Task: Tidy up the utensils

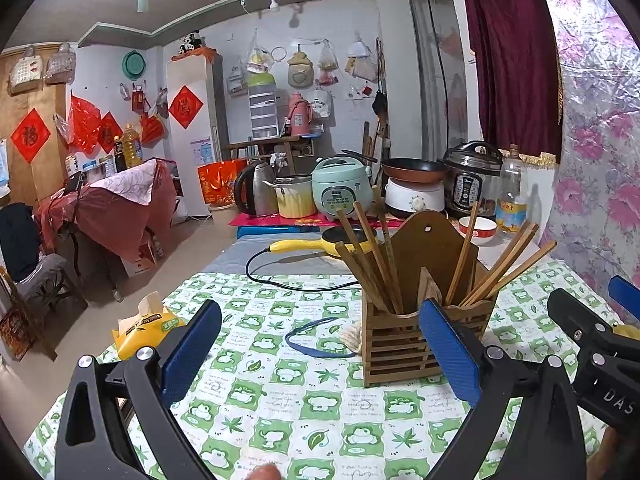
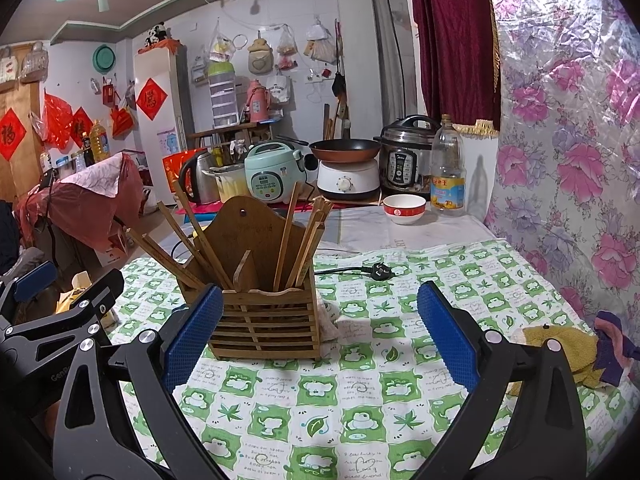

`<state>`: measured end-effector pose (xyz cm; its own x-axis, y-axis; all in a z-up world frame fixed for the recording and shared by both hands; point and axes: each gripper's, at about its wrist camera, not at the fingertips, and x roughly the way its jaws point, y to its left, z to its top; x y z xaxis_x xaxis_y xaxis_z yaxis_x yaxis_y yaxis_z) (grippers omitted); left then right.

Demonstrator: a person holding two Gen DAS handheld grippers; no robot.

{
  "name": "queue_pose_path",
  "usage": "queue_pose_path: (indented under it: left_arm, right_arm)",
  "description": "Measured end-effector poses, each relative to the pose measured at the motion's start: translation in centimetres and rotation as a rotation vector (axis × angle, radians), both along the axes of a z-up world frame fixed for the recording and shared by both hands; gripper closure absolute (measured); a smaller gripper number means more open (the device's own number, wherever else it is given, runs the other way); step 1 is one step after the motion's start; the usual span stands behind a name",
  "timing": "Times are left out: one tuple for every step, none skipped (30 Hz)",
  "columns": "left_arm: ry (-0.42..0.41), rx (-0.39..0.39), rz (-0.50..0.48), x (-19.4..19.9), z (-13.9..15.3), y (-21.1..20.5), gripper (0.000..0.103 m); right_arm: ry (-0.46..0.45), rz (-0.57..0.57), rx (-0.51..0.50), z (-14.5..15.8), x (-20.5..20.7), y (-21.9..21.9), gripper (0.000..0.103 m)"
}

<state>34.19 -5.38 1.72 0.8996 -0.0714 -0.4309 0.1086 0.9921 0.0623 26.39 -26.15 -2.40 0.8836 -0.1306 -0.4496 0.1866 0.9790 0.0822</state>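
A slatted wooden utensil holder [image 1: 404,344] stands on the green-and-white tablecloth [image 1: 304,412], with several wooden chopsticks [image 1: 372,264] leaning out of its two compartments. It also shows in the right wrist view [image 2: 266,324], with its chopsticks [image 2: 296,240]. My left gripper [image 1: 320,356] is open and empty, the holder just beyond its right finger. My right gripper [image 2: 320,336] is open and empty, the holder just beyond its left finger. Each gripper shows at the edge of the other's view.
A blue band [image 1: 316,340] and a yellow tissue pack [image 1: 148,328] lie left of the holder. A power plug [image 2: 378,271], a red-and-white bowl [image 2: 404,208], an oil bottle [image 2: 448,172] and cookers [image 2: 406,160] sit behind. A yellow cloth [image 2: 560,352] lies right.
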Motion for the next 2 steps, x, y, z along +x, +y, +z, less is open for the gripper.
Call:
queue_pose_path:
  left_arm:
    - [-0.001, 0.0, 0.001, -0.05, 0.0, 0.05, 0.006]
    - [-0.003, 0.002, 0.0, -0.11, 0.01, 0.05, 0.006]
  right_arm:
    - [0.001, -0.001, 0.001, -0.04, -0.04, 0.0, 0.008]
    - [0.0, 0.001, 0.0, 0.0, 0.0, -0.01, 0.008]
